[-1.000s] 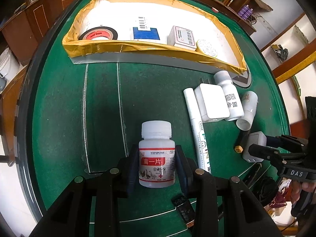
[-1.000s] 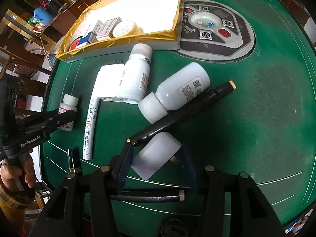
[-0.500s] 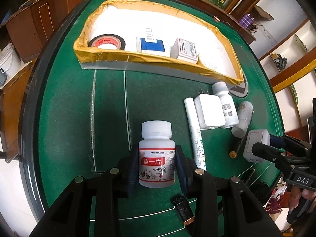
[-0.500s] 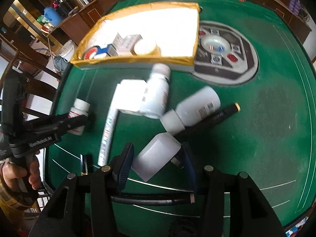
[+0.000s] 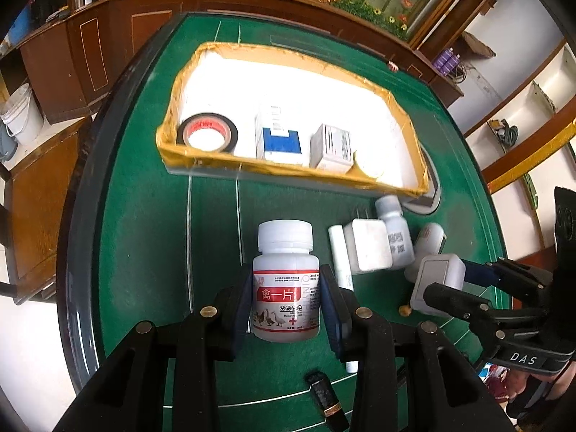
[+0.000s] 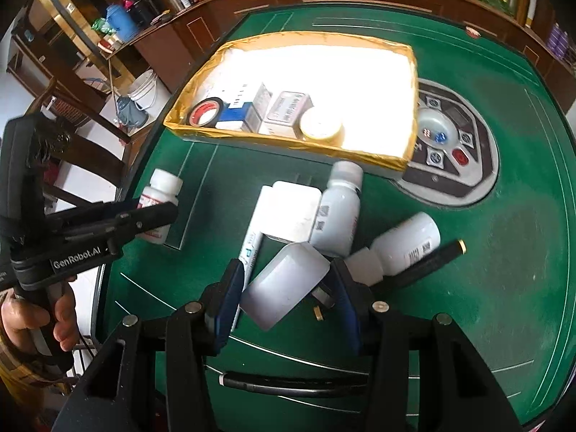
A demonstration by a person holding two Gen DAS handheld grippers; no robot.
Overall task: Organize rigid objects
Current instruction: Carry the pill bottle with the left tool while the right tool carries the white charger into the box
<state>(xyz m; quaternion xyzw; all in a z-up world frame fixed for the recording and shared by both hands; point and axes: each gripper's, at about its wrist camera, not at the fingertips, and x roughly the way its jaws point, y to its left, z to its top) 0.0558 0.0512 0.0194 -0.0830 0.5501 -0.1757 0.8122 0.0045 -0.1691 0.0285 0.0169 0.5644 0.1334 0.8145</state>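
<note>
My left gripper (image 5: 286,306) is shut on a white pill bottle (image 5: 286,280) with a red label, held upright above the green table. It also shows in the right wrist view (image 6: 160,203). My right gripper (image 6: 284,288) is shut on a white plug adapter (image 6: 284,289), lifted off the table; the adapter also shows in the left wrist view (image 5: 435,284). A gold-rimmed white box (image 5: 288,169) lies ahead, holding a tape roll (image 5: 207,133), two small cartons (image 5: 279,140) and a round tin (image 6: 320,126).
On the green felt lie a white paint marker (image 6: 253,241), a flat white charger (image 6: 293,212), two white bottles (image 6: 338,212) and a black pen (image 6: 424,262). A grey control panel (image 6: 453,144) sits right of the box. A small dark object (image 5: 324,394) lies near the front edge.
Both grippers have risen with their loads and moved toward the box. The adapter has come off the table. The table and box look farther below now.
</note>
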